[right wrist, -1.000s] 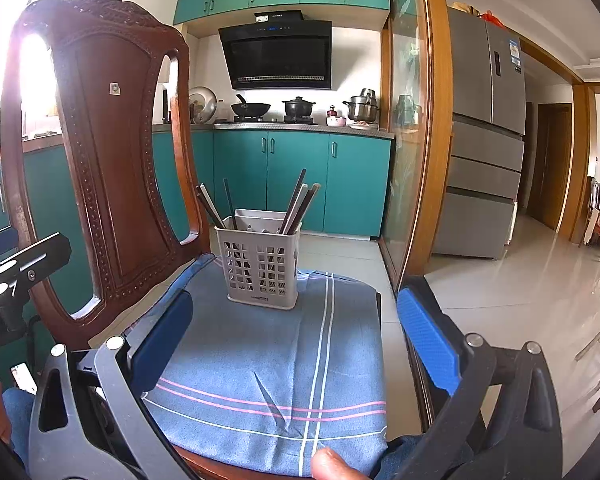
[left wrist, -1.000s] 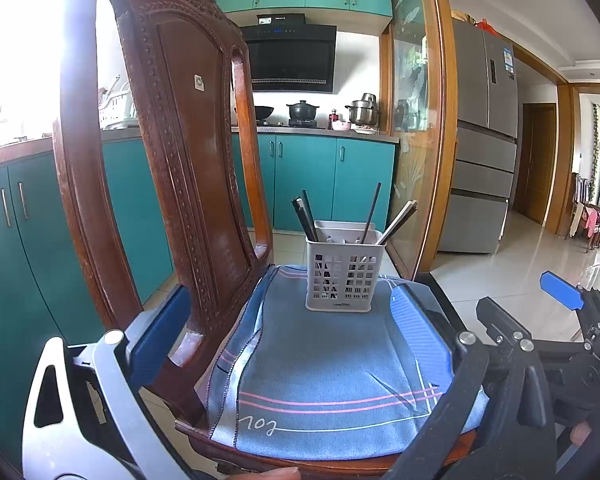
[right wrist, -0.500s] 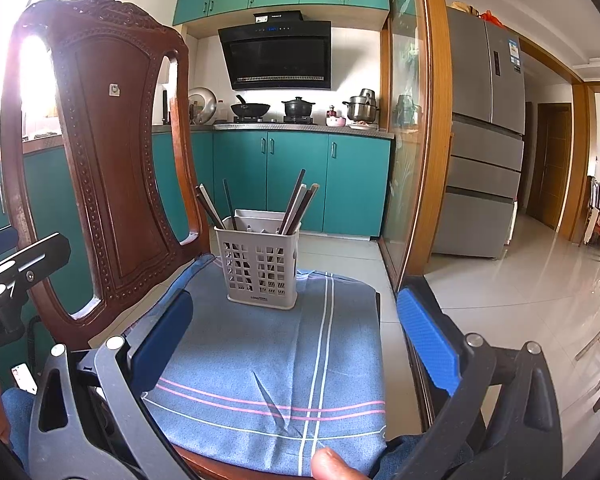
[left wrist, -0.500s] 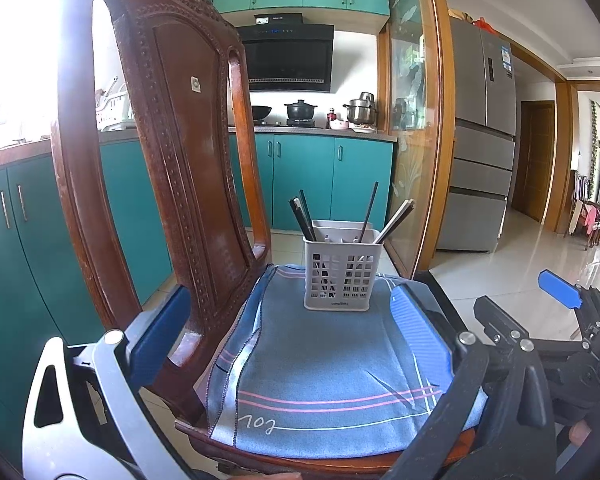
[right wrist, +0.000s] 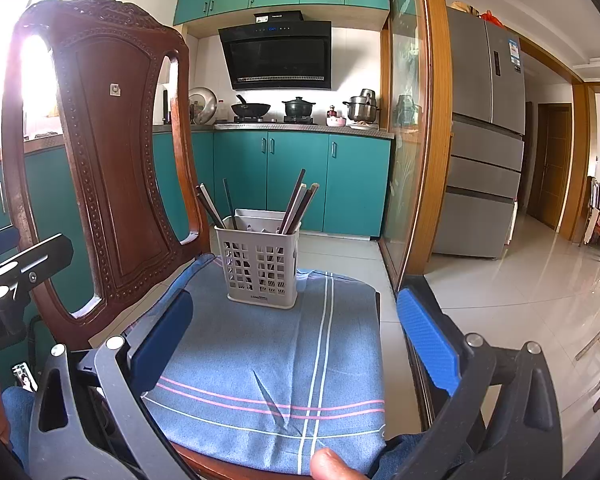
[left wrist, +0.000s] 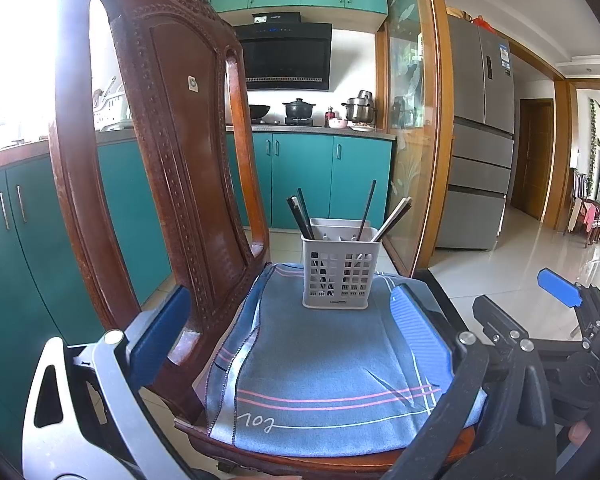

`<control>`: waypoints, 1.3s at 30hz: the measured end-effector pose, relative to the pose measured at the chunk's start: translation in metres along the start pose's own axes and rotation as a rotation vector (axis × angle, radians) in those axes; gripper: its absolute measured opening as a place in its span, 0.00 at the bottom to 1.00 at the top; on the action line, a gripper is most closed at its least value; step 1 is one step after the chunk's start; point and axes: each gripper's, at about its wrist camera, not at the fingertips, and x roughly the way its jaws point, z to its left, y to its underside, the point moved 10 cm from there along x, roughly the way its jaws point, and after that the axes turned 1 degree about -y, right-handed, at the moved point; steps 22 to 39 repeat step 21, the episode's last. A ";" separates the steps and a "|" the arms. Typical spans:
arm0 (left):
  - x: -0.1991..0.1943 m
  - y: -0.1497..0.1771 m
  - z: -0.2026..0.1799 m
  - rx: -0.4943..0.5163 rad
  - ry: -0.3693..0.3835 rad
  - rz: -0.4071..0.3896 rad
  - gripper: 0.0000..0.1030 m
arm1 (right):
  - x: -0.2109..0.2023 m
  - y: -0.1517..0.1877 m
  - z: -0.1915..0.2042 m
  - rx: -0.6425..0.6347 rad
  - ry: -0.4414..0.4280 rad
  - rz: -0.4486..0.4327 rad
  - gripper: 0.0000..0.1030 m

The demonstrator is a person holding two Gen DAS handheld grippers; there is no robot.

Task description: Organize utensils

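Note:
A white slotted utensil basket (left wrist: 341, 274) (right wrist: 262, 266) stands upright at the far end of a chair seat covered by a blue striped cloth (left wrist: 328, 364) (right wrist: 276, 360). Several dark and pale chopsticks (left wrist: 300, 216) (right wrist: 296, 208) lean out of it to both sides. My left gripper (left wrist: 290, 336) is open over the near part of the cloth, well short of the basket, with nothing between its blue pads. My right gripper (right wrist: 296, 340) is open too and empty, also short of the basket. The right gripper's side (left wrist: 560, 292) shows at the right of the left wrist view.
The carved wooden chair back (left wrist: 160, 160) (right wrist: 100, 152) rises close on the left. Teal cabinets (right wrist: 300, 184), a stove counter with pots (right wrist: 300, 108), a glass sliding door (right wrist: 406, 140) and a grey fridge (right wrist: 484, 152) stand behind. Tiled floor (right wrist: 520, 280) lies to the right.
The left wrist view has shifted very slightly; the basket sits a touch lower-left in it. The right gripper has not moved. Both stay open.

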 end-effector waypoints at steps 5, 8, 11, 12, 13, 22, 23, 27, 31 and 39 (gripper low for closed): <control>0.000 0.000 -0.001 0.001 0.003 0.000 0.96 | 0.000 0.000 0.000 0.000 0.000 0.000 0.97; -0.001 -0.001 0.000 0.000 0.001 -0.015 0.96 | 0.000 0.001 0.000 -0.001 0.000 0.001 0.97; -0.002 0.000 -0.002 0.007 0.004 -0.024 0.96 | 0.000 0.001 0.000 -0.001 0.000 0.004 0.97; -0.001 0.001 -0.003 0.011 0.006 -0.018 0.96 | 0.000 0.002 0.000 -0.001 0.001 0.005 0.97; 0.000 0.002 -0.004 0.016 0.007 -0.013 0.96 | -0.001 0.003 -0.001 -0.001 0.000 0.007 0.97; 0.012 0.013 -0.005 -0.004 0.020 0.047 0.96 | 0.004 0.009 -0.006 0.001 0.000 0.027 0.97; 0.012 0.013 -0.005 -0.004 0.020 0.047 0.96 | 0.004 0.009 -0.006 0.001 0.000 0.027 0.97; 0.012 0.013 -0.005 -0.004 0.020 0.047 0.96 | 0.004 0.009 -0.006 0.001 0.000 0.027 0.97; 0.012 0.013 -0.005 -0.004 0.020 0.047 0.96 | 0.004 0.009 -0.006 0.001 0.000 0.027 0.97; 0.012 0.013 -0.005 -0.004 0.020 0.047 0.96 | 0.004 0.009 -0.006 0.001 0.000 0.027 0.97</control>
